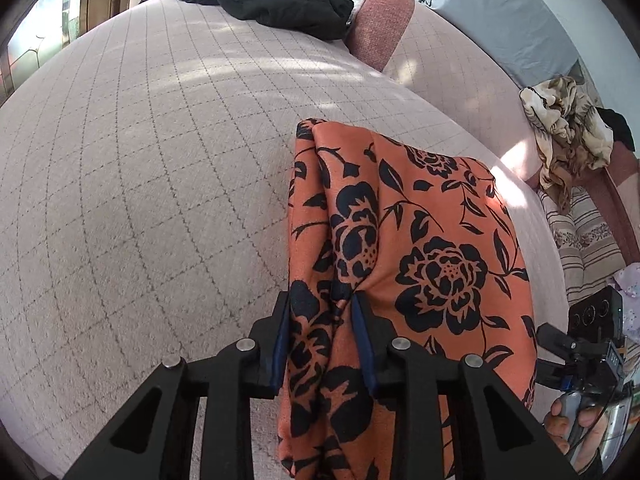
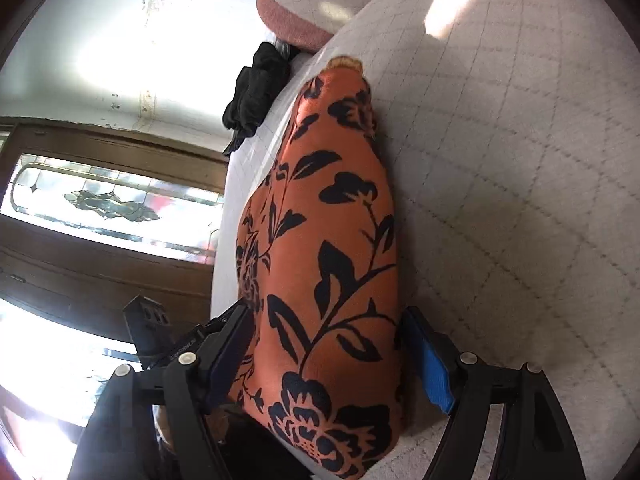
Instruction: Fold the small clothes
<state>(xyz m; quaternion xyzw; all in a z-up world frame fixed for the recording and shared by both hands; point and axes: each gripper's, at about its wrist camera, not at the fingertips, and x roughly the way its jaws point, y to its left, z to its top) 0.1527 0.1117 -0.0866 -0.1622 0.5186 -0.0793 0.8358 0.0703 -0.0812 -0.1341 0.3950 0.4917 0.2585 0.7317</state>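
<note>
Orange floral cloth [image 1: 420, 248] lies folded on the checked pale bedcover [image 1: 140, 180], and I have a bunched fold of it pinched between my left gripper's [image 1: 322, 340] pads. My right gripper [image 2: 324, 356] straddles the same cloth with jaws wide; whether its pads press I cannot tell. A black garment [image 1: 276, 0] lies well apart.

surface: pale grid-quilted bed cover [image 1: 160, 160] | door: wooden, leaded glass [image 2: 108, 204] | wall: white [image 2: 120, 40] | light: sunlit patches
</note>
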